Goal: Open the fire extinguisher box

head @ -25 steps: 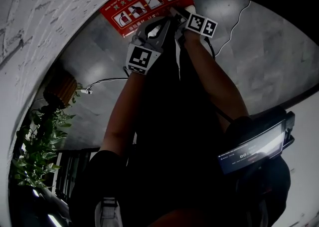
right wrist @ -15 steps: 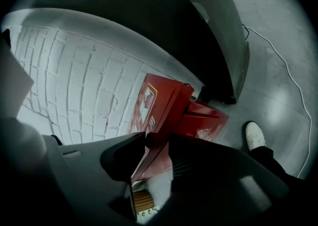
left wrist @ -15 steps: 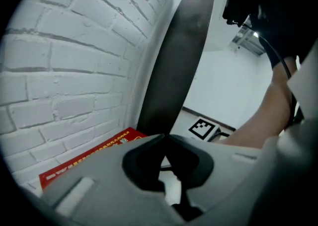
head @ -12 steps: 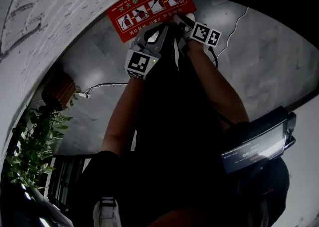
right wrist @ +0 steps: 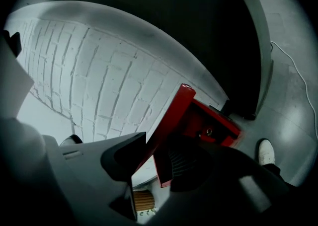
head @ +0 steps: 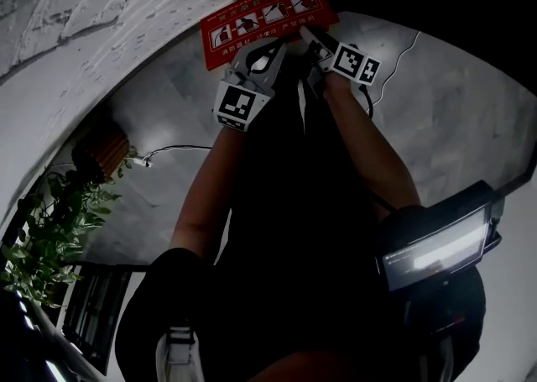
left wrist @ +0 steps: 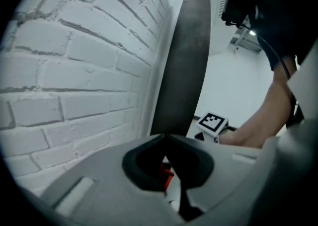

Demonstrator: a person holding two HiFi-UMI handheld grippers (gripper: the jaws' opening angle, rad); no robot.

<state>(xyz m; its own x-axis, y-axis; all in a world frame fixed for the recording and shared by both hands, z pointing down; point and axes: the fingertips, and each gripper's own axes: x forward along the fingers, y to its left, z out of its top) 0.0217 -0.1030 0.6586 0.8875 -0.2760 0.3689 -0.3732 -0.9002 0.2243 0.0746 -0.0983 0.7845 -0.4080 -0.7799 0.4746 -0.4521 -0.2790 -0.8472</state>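
So the right gripper (right wrist: 161,148) has just been closing and pinches the red lid (right wrist: 174,115) edge. The left gripper (left wrist: 166,135) has its tips together, with some red peeking through.

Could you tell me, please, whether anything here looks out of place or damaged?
Nothing looks damaged. The red lid is tilted up from the box, as opening it would require. The only stray thing is a thin white cable trailing loose over the grey floor nearby.
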